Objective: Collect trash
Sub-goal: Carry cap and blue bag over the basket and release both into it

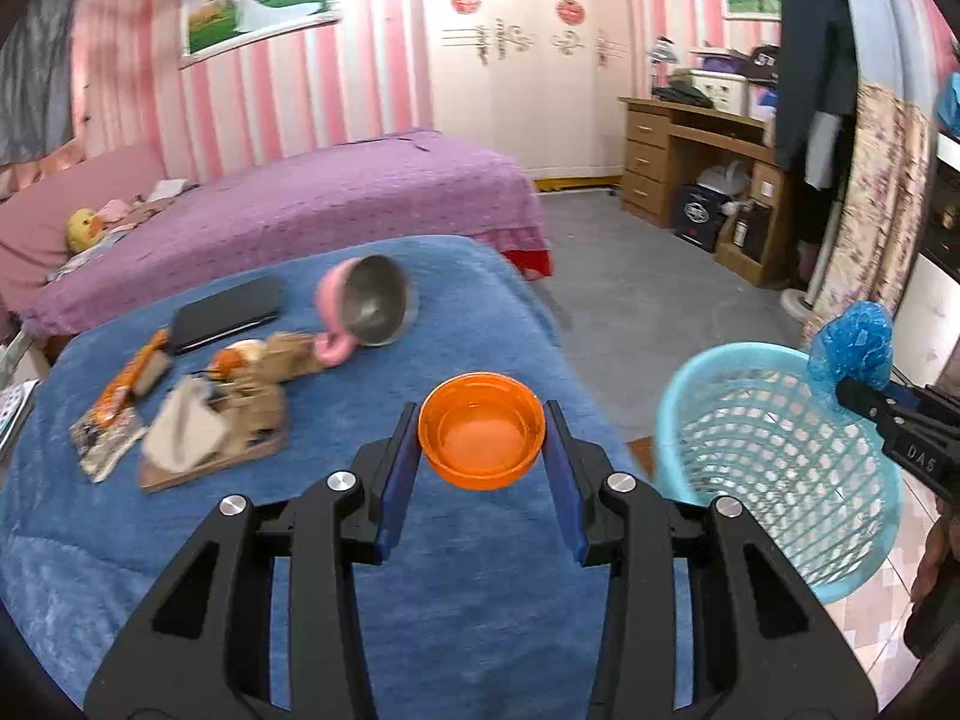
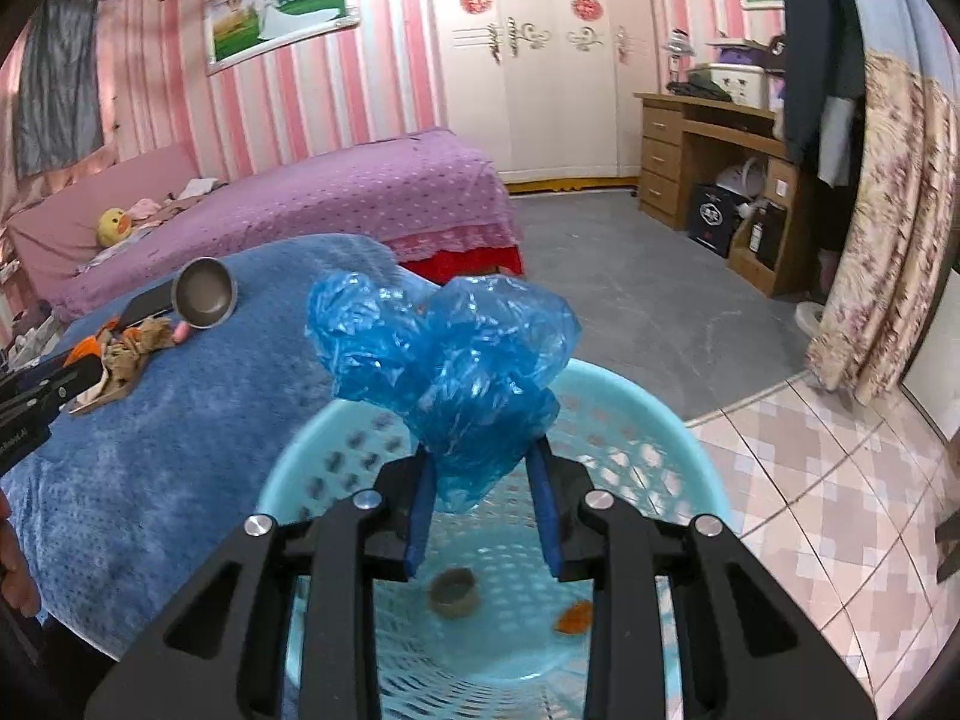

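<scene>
My left gripper (image 1: 482, 414) is shut on an orange plastic bowl (image 1: 482, 429) and holds it above the blue-covered table (image 1: 468, 600). My right gripper (image 2: 480, 450) is shut on a crumpled blue plastic bag (image 2: 444, 360), held over the rim of the light blue trash basket (image 2: 690, 438); the bag also shows in the left wrist view (image 1: 852, 348) above the basket (image 1: 780, 468). In the basket lie a brown paper cup (image 2: 454, 591) and an orange scrap (image 2: 574, 615). Brown paper trash (image 1: 240, 414) and an orange snack wrapper (image 1: 126, 396) lie on the table.
A pink cup with a steel bowl (image 1: 372, 306) and a black case (image 1: 228, 312) stand on the table's far side. A purple bed (image 1: 336, 192) is behind it. A wooden desk (image 1: 696, 174) stands at the right wall. Grey floor and pink tiles (image 2: 840, 480) surround the basket.
</scene>
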Available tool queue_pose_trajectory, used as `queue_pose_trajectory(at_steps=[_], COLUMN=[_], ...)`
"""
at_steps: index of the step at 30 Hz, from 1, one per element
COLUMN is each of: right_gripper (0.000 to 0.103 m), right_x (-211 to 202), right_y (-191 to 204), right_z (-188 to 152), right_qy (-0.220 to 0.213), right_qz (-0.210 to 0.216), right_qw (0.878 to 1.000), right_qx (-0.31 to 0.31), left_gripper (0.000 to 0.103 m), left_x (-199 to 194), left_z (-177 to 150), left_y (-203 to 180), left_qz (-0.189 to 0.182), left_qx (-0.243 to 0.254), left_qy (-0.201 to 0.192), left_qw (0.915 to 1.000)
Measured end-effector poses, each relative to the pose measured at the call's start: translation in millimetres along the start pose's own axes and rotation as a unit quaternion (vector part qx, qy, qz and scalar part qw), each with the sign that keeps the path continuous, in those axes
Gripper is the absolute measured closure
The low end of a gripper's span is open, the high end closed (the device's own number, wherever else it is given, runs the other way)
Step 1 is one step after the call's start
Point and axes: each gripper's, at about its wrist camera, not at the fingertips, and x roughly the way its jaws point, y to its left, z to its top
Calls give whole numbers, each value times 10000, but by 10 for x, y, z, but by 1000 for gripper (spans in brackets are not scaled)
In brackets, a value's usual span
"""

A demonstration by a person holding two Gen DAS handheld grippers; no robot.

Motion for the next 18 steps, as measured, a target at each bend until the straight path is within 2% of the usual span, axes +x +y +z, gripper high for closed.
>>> queue_pose_trajectory(at_steps=[12,18], right_gripper=[74,74], right_x=[23,15], right_y=[-388,-486], right_z=[-86,-129], right_qy=[1,20], right_qz=[-283,-307], right_qw=[9995,9993], right_qx=[120,203], left_gripper=[64,64], left_x=[443,607], left_z=[-15,-38], left_y=[-853,-1113], left_qz=[-581,-676], left_qx=[259,367], left_qy=[277,407], left_qw=[9976,9962])
